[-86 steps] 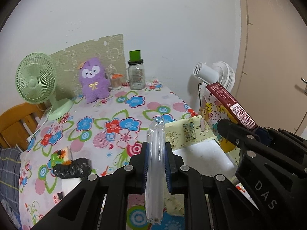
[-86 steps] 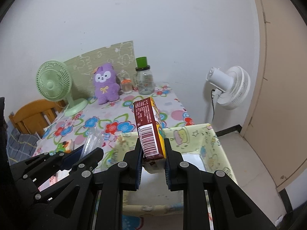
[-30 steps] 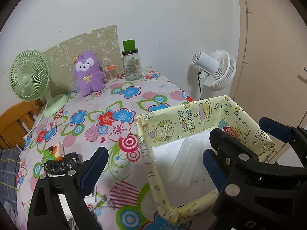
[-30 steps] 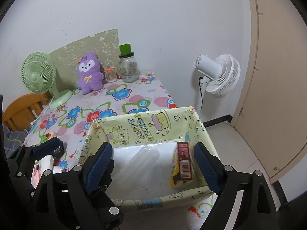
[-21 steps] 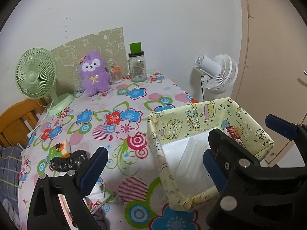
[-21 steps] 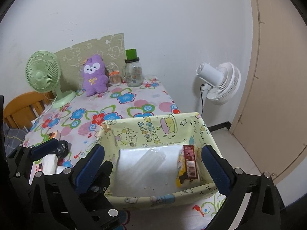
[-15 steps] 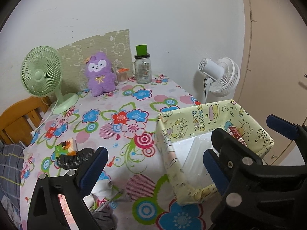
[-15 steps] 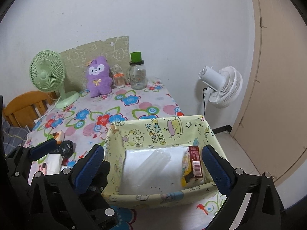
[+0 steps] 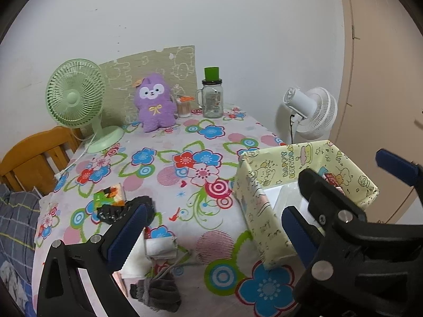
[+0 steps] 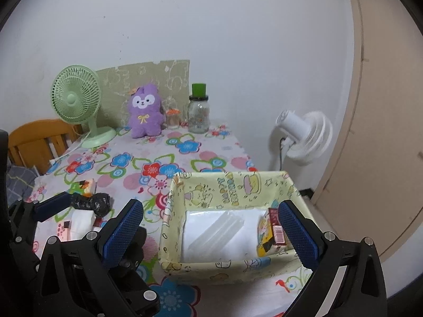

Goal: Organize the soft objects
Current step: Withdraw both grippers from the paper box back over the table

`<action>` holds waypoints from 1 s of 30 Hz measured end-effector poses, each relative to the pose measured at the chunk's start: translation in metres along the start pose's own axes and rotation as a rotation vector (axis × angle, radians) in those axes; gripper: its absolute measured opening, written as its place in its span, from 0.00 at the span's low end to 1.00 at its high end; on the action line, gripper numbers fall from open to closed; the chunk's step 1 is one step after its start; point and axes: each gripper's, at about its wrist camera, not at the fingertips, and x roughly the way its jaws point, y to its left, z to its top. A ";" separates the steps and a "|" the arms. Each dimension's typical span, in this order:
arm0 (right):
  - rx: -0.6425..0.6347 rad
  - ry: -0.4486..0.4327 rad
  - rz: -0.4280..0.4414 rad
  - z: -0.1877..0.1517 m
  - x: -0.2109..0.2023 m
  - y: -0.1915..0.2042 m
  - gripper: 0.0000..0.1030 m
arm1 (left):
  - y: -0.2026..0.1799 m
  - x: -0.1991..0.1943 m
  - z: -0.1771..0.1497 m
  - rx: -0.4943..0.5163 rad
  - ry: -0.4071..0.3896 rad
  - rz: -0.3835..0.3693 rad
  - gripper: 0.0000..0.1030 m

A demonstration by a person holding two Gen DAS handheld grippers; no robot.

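My left gripper [image 9: 211, 228] is open and holds nothing; it hangs over the flowered tablecloth [image 9: 201, 142], left of the yellow cartoon box [image 9: 260, 211]. My right gripper [image 10: 210, 227] is wide open and holds nothing, in front of the same box [image 10: 230, 187]. Inside the box lie a clear plastic bottle [image 10: 219, 228] and a red snack carton [image 10: 276, 231]. Loose on the cloth lie a black crumpled bag [image 9: 123, 208], a white folded cloth [image 9: 161, 247], a grey knotted sock bundle [image 9: 157, 292] and a small orange-green packet [image 9: 111, 194]. A purple plush toy [image 9: 154, 103] sits upright at the back.
A green desk fan [image 9: 75, 92] stands back left, with its cord trailing over the table edge. A glass jar with a green lid [image 9: 211, 97] and a small orange-lidded jar [image 9: 183, 105] stand by the plush. A white floor fan [image 9: 312, 111], a wooden chair [image 9: 29, 158] and a door [image 10: 383, 132] surround the table.
Both grippers let go of the bottle and the carton, which now lie in the box. Since then both have drawn back and up, bringing more of the table's left side into view.
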 end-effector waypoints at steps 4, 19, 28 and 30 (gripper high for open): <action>-0.008 -0.020 0.006 0.000 -0.008 0.009 1.00 | 0.009 -0.007 -0.004 -0.009 -0.008 0.008 1.00; -0.059 -0.031 0.006 -0.003 -0.024 0.048 1.00 | 0.042 -0.027 -0.018 -0.044 -0.031 0.040 1.00; -0.072 -0.010 0.078 -0.009 -0.022 0.070 1.00 | 0.064 -0.033 -0.030 -0.066 -0.032 0.041 1.00; -0.075 -0.011 0.083 -0.009 -0.021 0.074 1.00 | 0.068 -0.033 -0.032 -0.067 -0.032 0.051 1.00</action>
